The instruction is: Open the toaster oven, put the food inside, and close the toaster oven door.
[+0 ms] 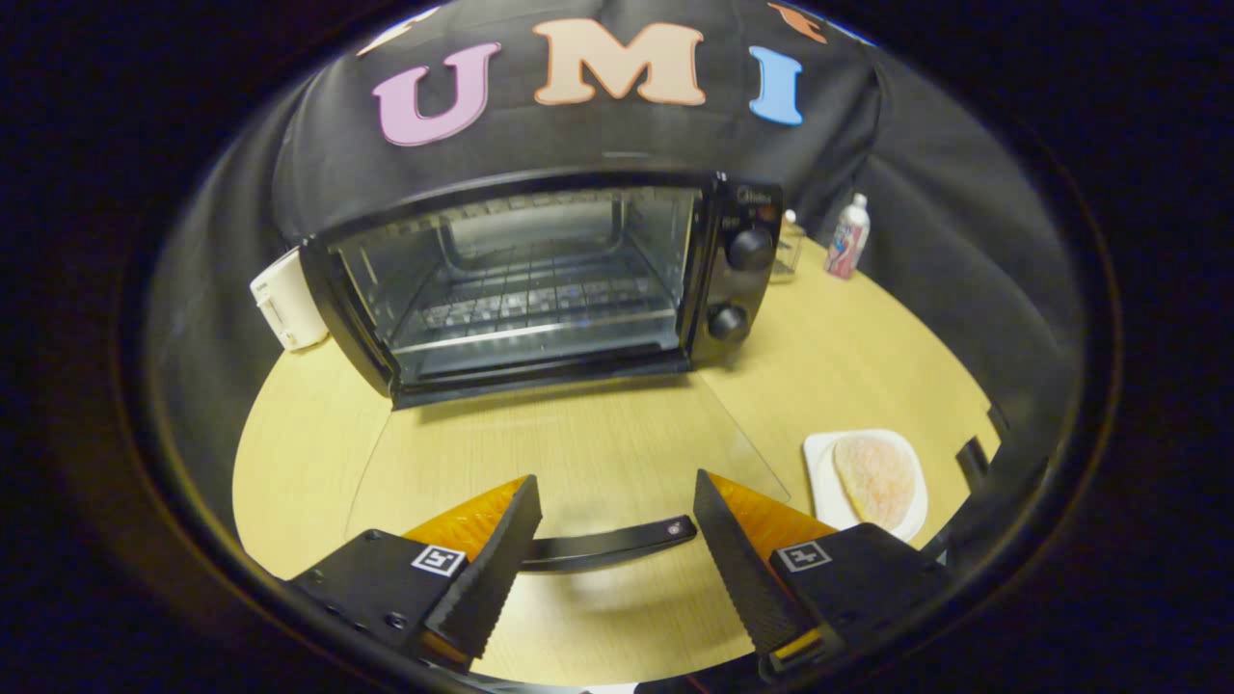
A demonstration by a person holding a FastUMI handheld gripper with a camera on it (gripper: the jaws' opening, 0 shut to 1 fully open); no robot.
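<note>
Gripper (617, 520) level above table (308, 453), fingers spread, straddling handle (617, 545) of lowered glass door (578, 443); toaster oven (540, 280) open ahead; food (875, 477) on plate (819, 453) right

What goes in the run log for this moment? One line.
oven door: open, flat | hand-held gripper: open, straddling door handle | food: on plate, outside toaster oven

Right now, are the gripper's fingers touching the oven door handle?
Apart. In the gripper view the fingers stand open, and the door handle of the opened toaster oven lies in the gap between them, with tabletop showing either side of it.
</note>
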